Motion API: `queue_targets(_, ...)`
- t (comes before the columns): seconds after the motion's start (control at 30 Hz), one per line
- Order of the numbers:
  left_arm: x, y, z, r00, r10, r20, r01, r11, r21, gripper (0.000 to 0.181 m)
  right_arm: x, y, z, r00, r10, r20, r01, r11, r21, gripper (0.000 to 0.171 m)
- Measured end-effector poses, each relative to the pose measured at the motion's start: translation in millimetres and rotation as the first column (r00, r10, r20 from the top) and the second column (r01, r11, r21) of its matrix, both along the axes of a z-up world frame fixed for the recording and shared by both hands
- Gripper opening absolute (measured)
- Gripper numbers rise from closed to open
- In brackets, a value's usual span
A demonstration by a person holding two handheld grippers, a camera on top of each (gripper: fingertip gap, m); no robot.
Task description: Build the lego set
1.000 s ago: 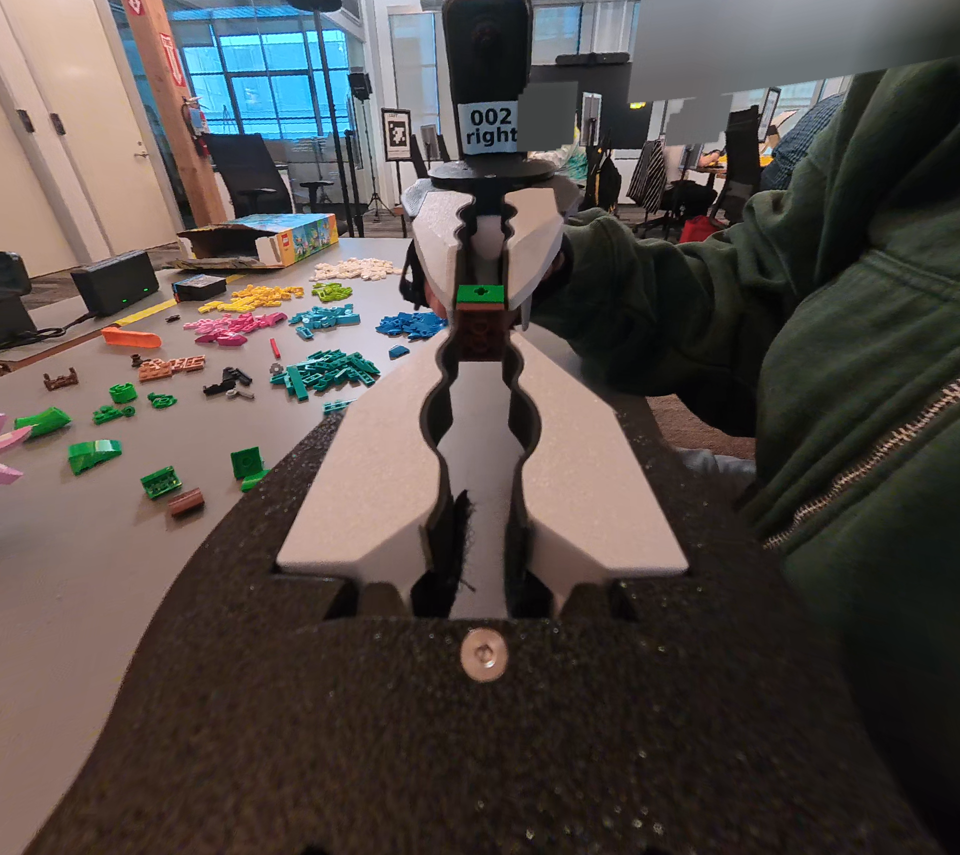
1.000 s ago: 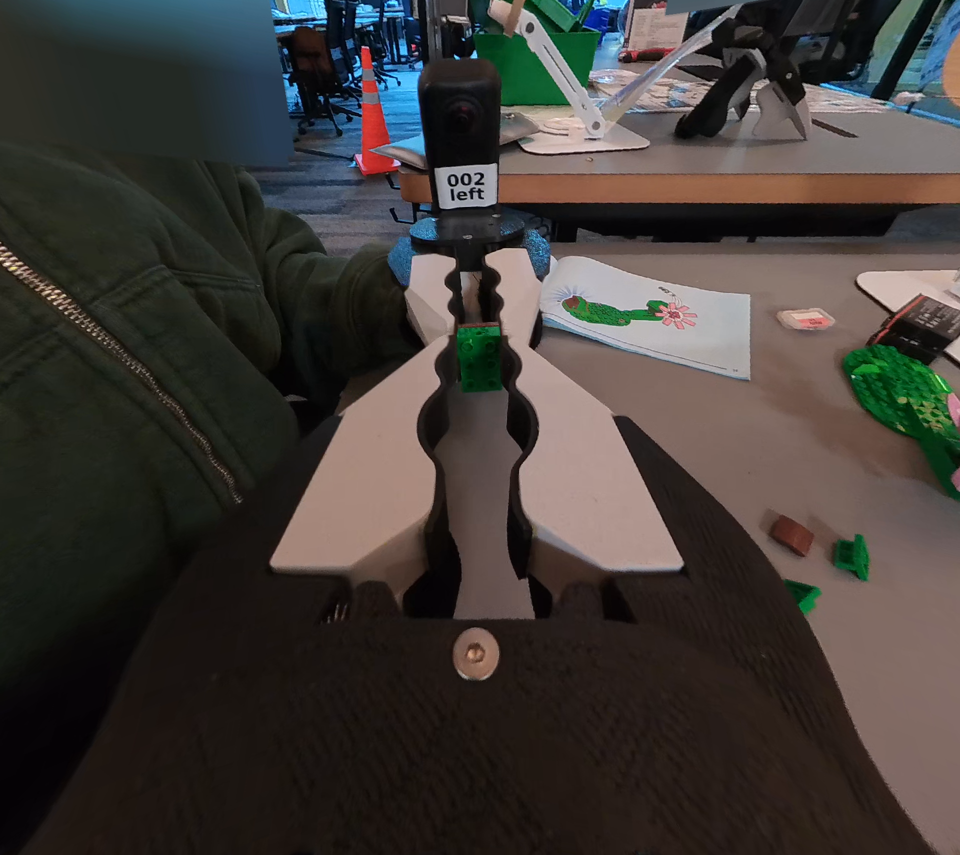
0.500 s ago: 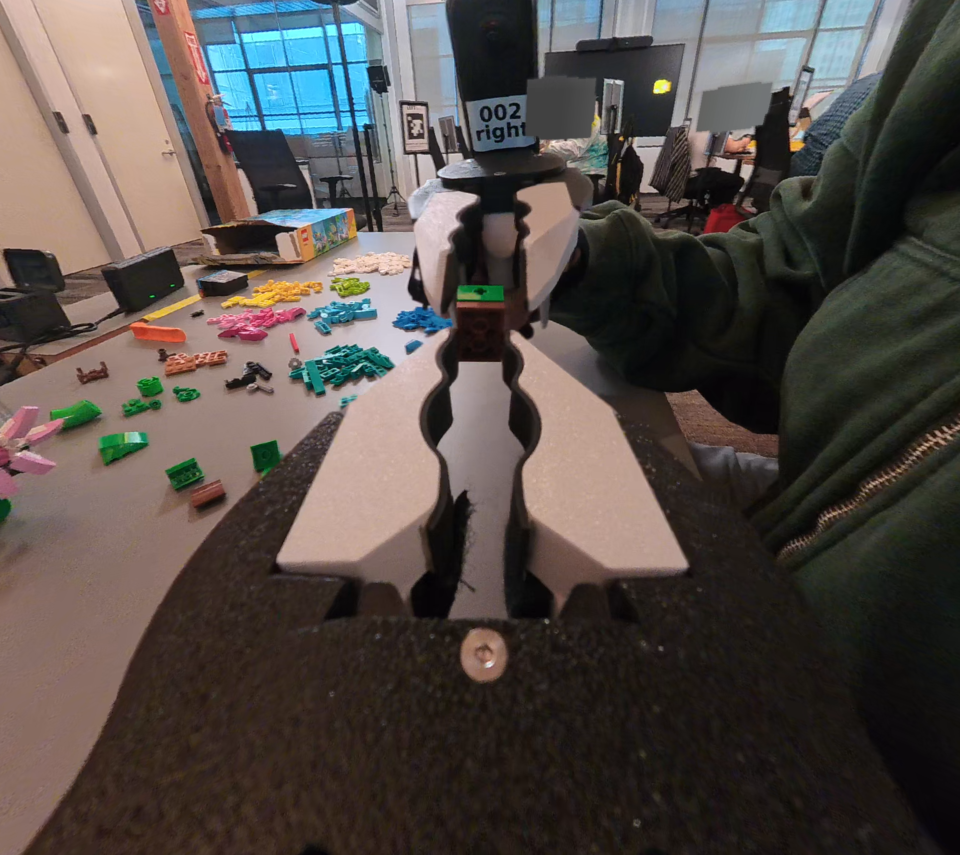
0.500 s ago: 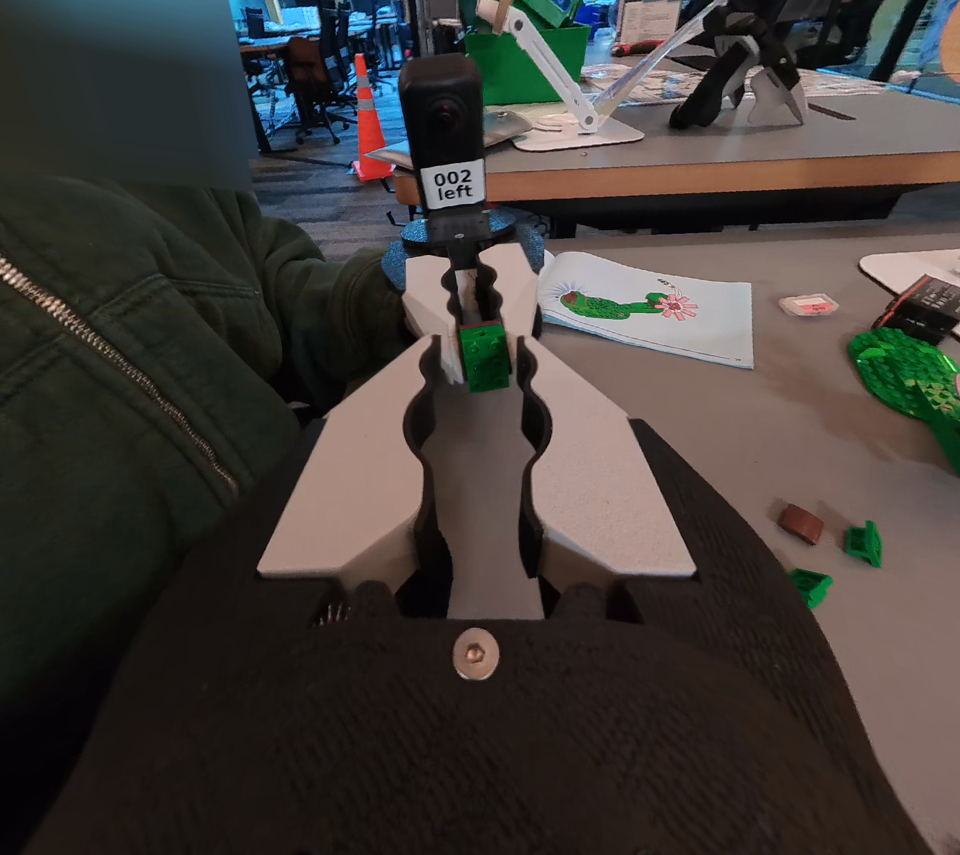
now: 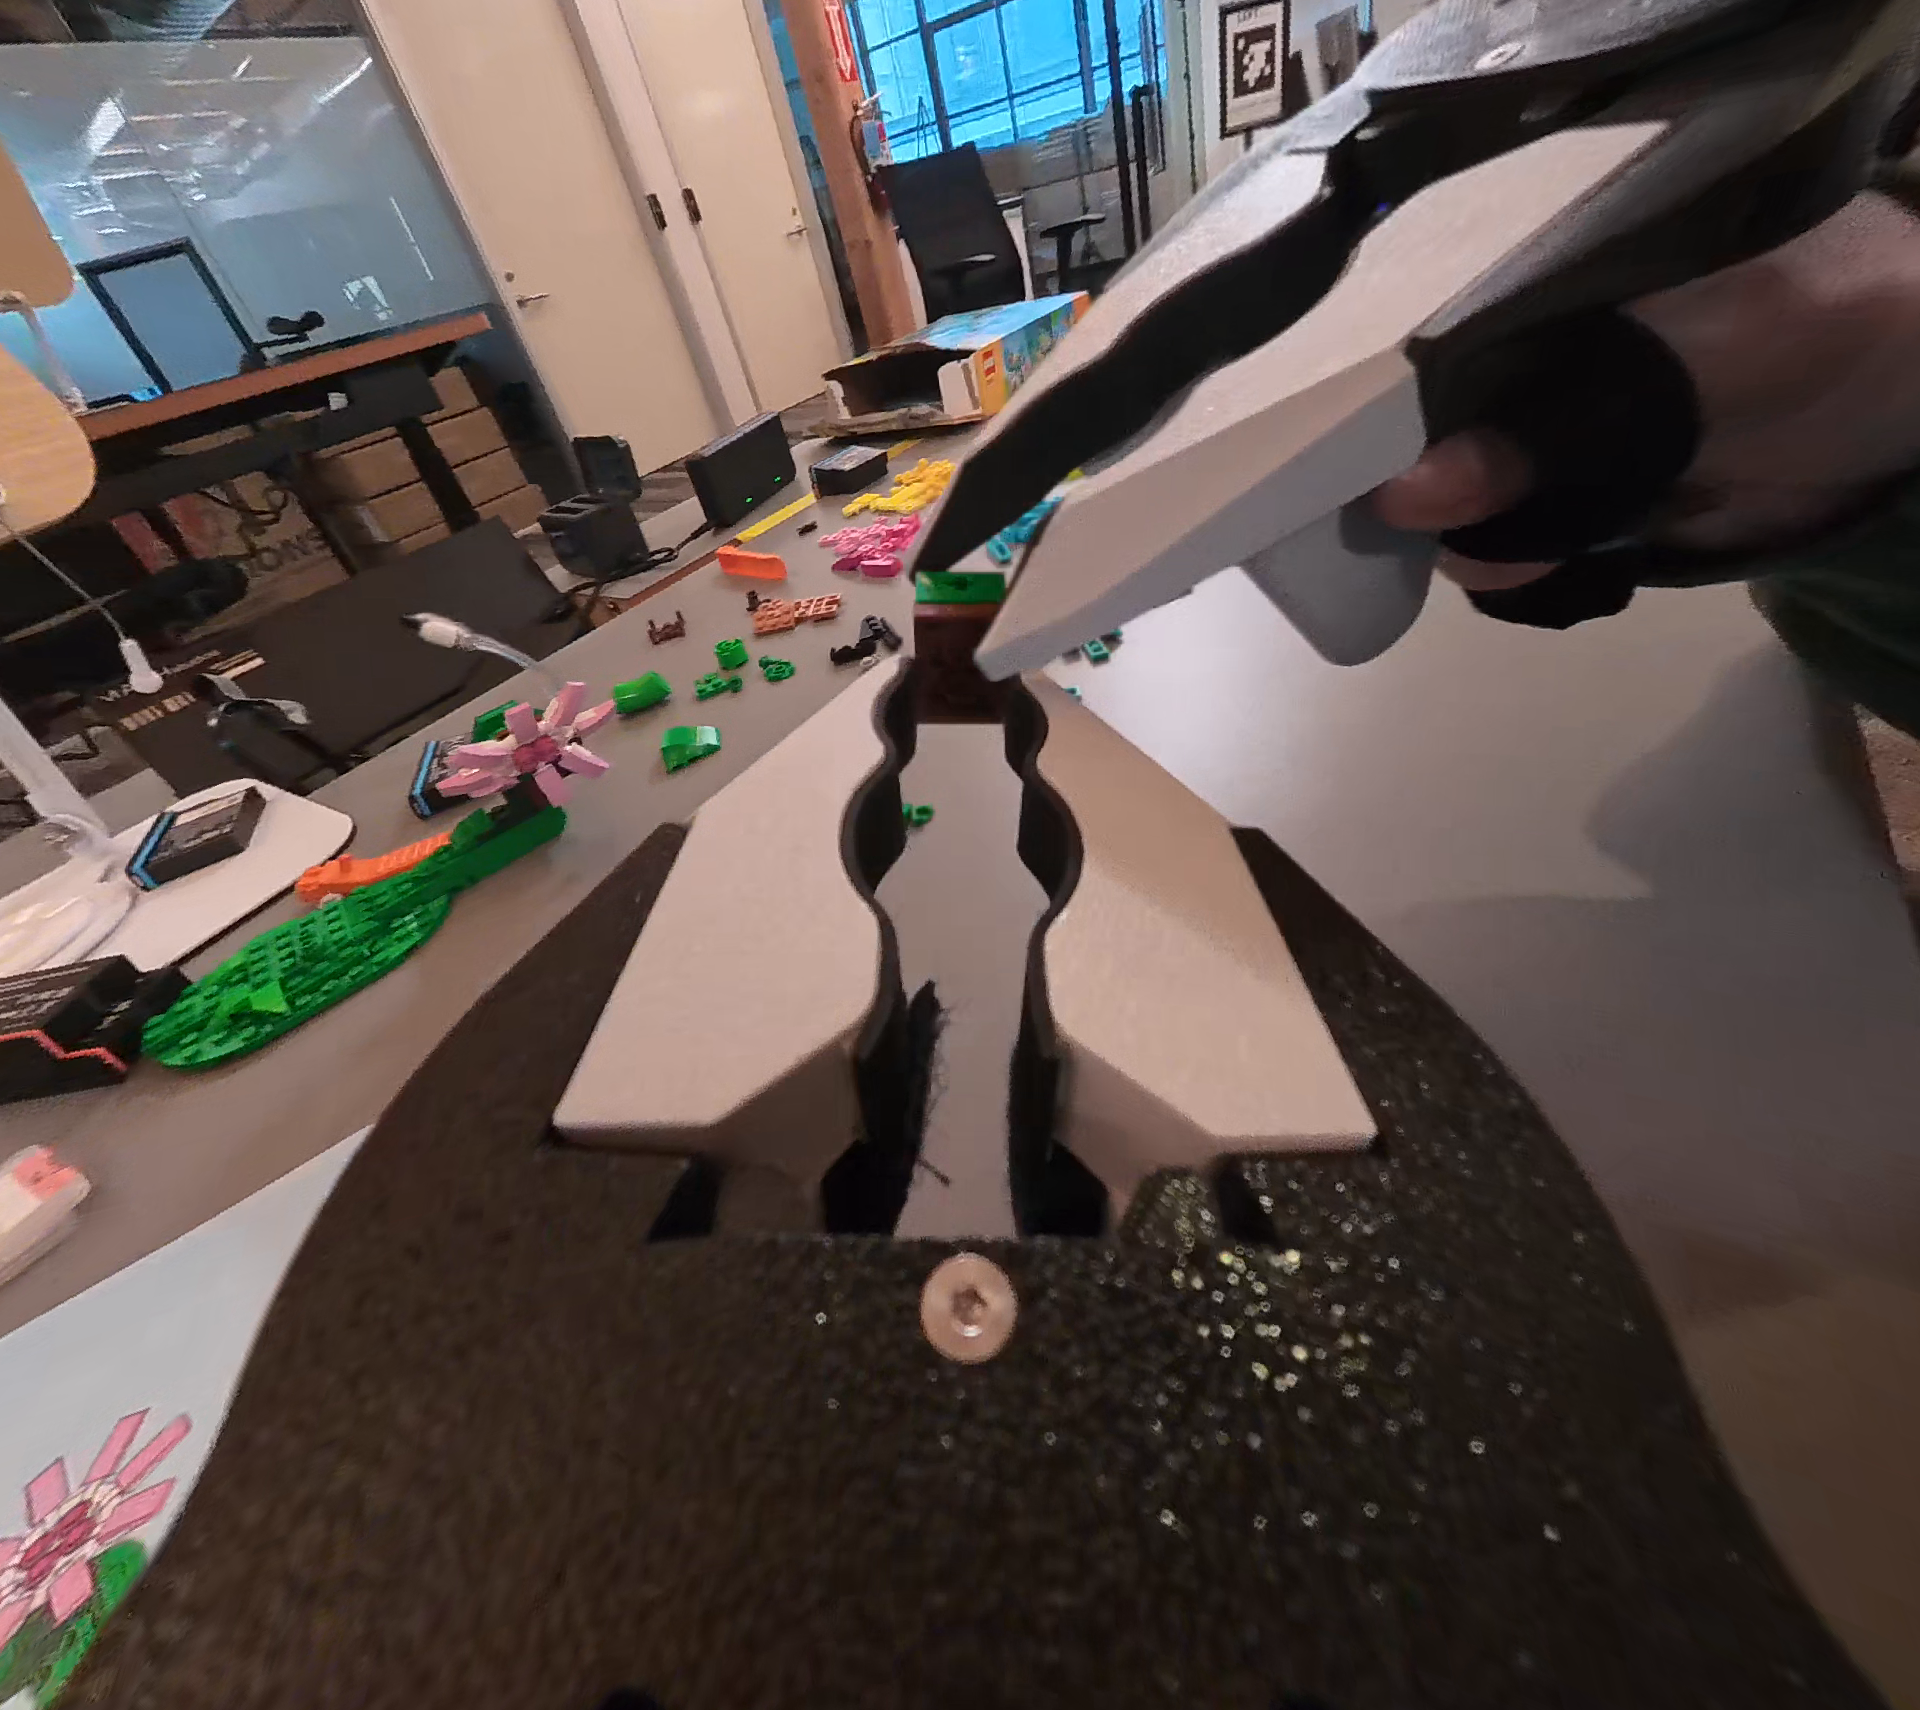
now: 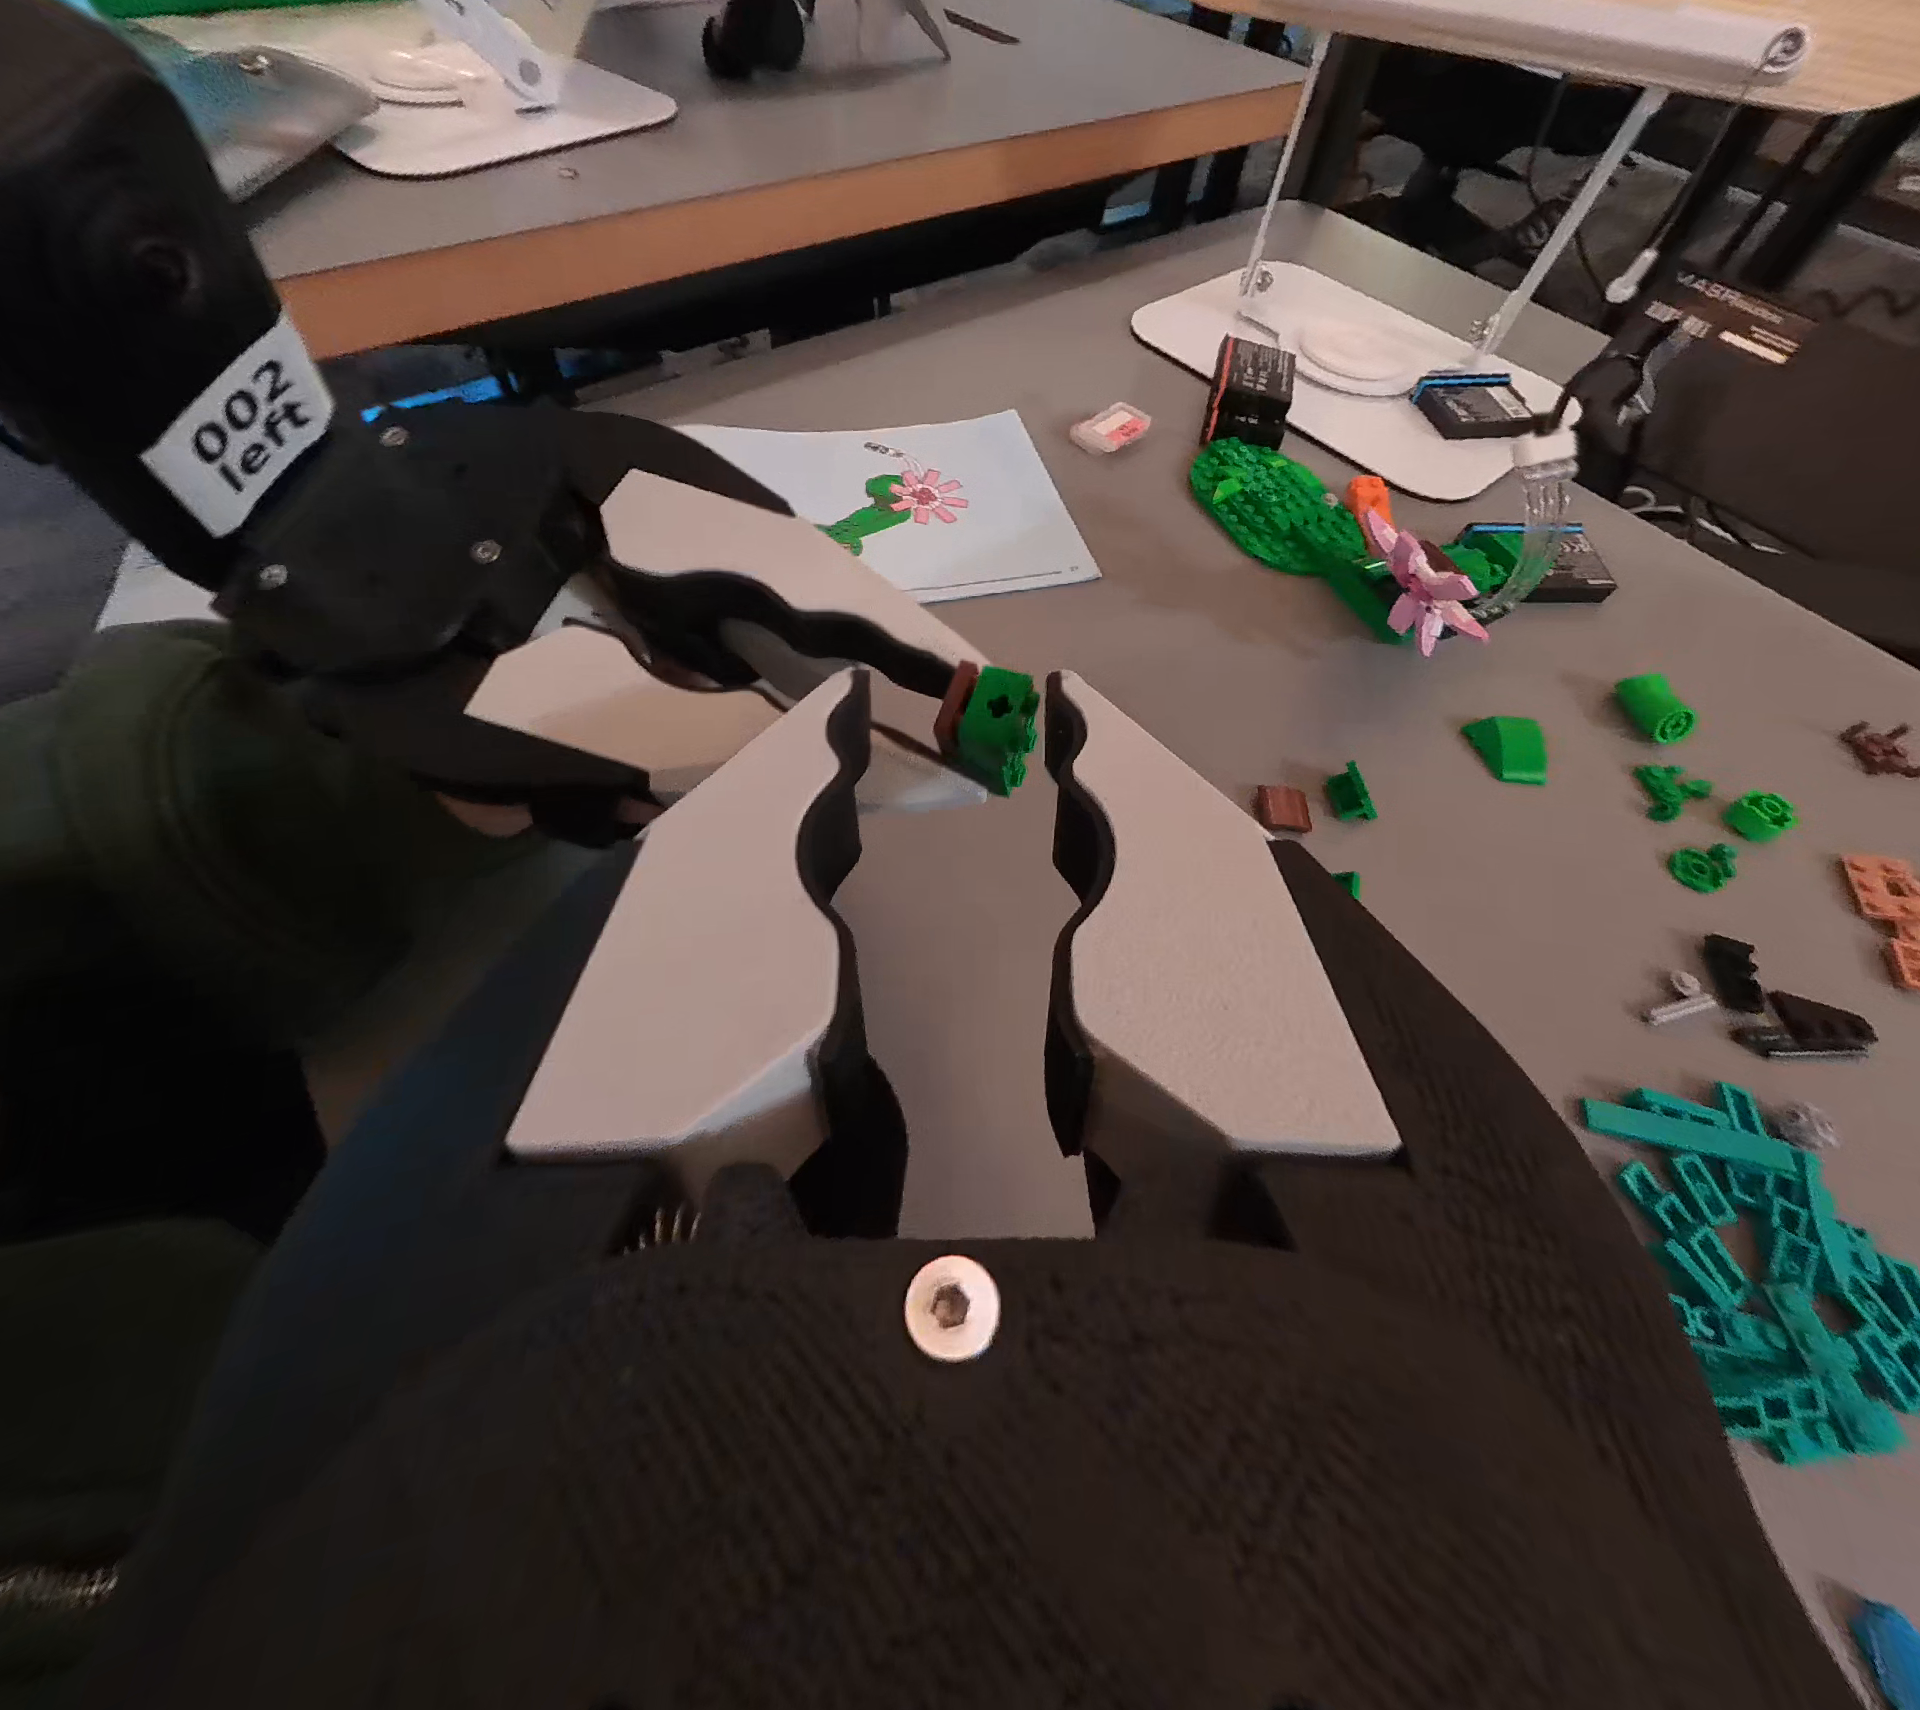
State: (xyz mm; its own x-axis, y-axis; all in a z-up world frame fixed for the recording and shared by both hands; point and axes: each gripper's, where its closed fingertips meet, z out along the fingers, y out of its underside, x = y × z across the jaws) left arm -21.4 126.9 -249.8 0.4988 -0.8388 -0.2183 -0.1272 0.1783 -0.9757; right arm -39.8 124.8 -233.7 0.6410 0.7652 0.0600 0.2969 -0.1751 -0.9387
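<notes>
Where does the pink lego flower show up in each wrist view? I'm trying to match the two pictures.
Left wrist view: pink lego flower left of centre, beyond the gripper.
Right wrist view: the flower upper right, past the fingertips.
Shared landmark: the green leaf-shaped base joined to it.

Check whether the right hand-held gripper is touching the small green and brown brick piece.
Cannot tell. The right wrist view shows the right hand-held gripper open around the brick piece; the left wrist view suggests contact, not plainly.
</notes>
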Motion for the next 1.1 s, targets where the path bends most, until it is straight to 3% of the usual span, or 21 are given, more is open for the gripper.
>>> queue_targets(0.33,-0.6,2.6,-2.5,0.998,0.047,-0.046,-0.045,0.998,0.035,0.013,2.0,8.7,-9.0,0.995,-0.063,0.082,0.062,0.998,0.017,0.018)
queue_targets(0.57,-3.8,9.2,-5.0,0.978,0.169,-0.122,-0.156,0.982,0.109,0.013,2.1,13.3,-11.8,0.986,-0.116,0.119,0.107,0.991,0.082,0.015)
queue_targets(0.9,-4.1,12.8,-9.7,0.940,0.266,-0.214,-0.224,0.954,0.200,0.013,2.3,14.7,-17.6,0.983,-0.110,0.145,0.098,0.991,0.089,0.013)
queue_targets(1.0,-5.5,13.3,-7.0,0.946,0.261,-0.191,-0.225,0.955,0.195,0.014,-0.5,14.5,-12.1,0.993,-0.078,0.083,0.069,0.991,0.111,0.014)
queue_targets(1.03,-5.7,12.4,-3.7,0.958,0.241,-0.159,-0.212,0.961,0.179,0.014,-2.3,12.3,-6.7,0.998,-0.048,0.036,0.043,0.992,0.115,0.015)
queue_targets(1.1,-12.2,16.2,1.7,0.967,0.236,-0.094,-0.223,0.966,0.130,0.014,-5.4,4.2,10.5,0.993,0.048,-0.108,-0.035,0.992,0.121,0.050)
